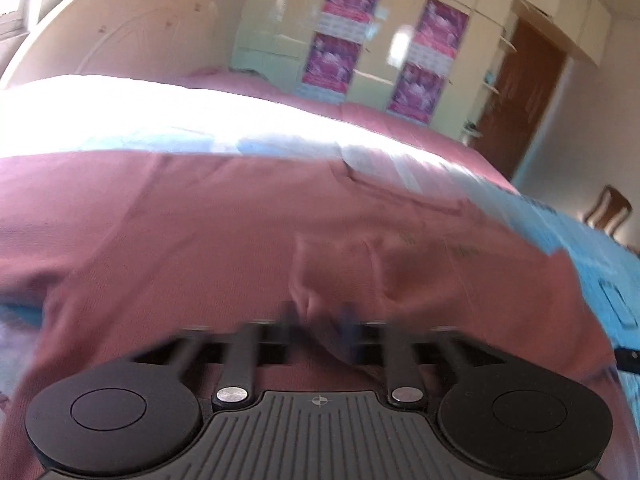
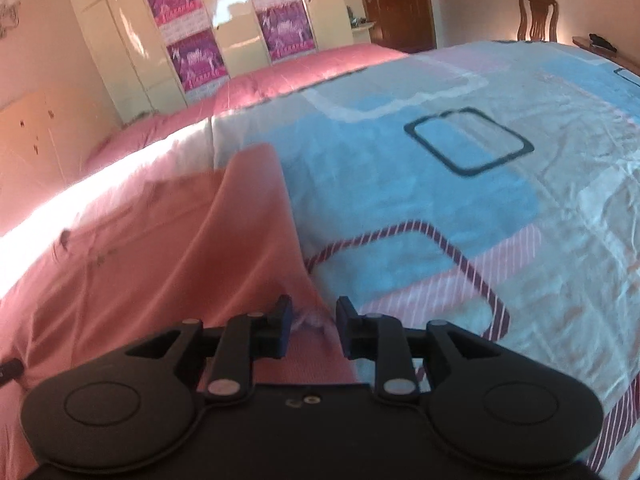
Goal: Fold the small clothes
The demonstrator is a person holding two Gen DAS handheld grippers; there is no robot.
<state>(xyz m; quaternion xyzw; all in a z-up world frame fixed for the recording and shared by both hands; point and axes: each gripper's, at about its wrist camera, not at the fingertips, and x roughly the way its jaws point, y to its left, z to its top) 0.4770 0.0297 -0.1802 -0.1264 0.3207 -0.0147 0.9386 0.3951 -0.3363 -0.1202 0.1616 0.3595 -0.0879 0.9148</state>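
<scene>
Garment: a pink piece of clothing (image 2: 132, 264) lies spread on the bed's patterned sheet (image 2: 460, 208), covering the sheet's left part as the right wrist camera sees it; its right edge runs down to the right gripper.
Landmark: the sheet, blue, white and pink with dark outlined squares.
Right gripper (image 2: 313, 322): low over the garment's near right corner, jaws parted by a narrow gap; a crumpled bit of the hem sits between them, and the pads do not visibly press on it.
Left gripper (image 1: 320, 320): blurred, low over the middle of the pink cloth (image 1: 200, 240); jaws stand apart, with a raised fold of cloth in the gap, not clamped.
Beyond the sheet: a pink cover (image 2: 304, 68), a cream wardrobe (image 2: 120, 28) with purple posters, a brown door (image 2: 394, 0), a wooden chair (image 2: 538, 16).
</scene>
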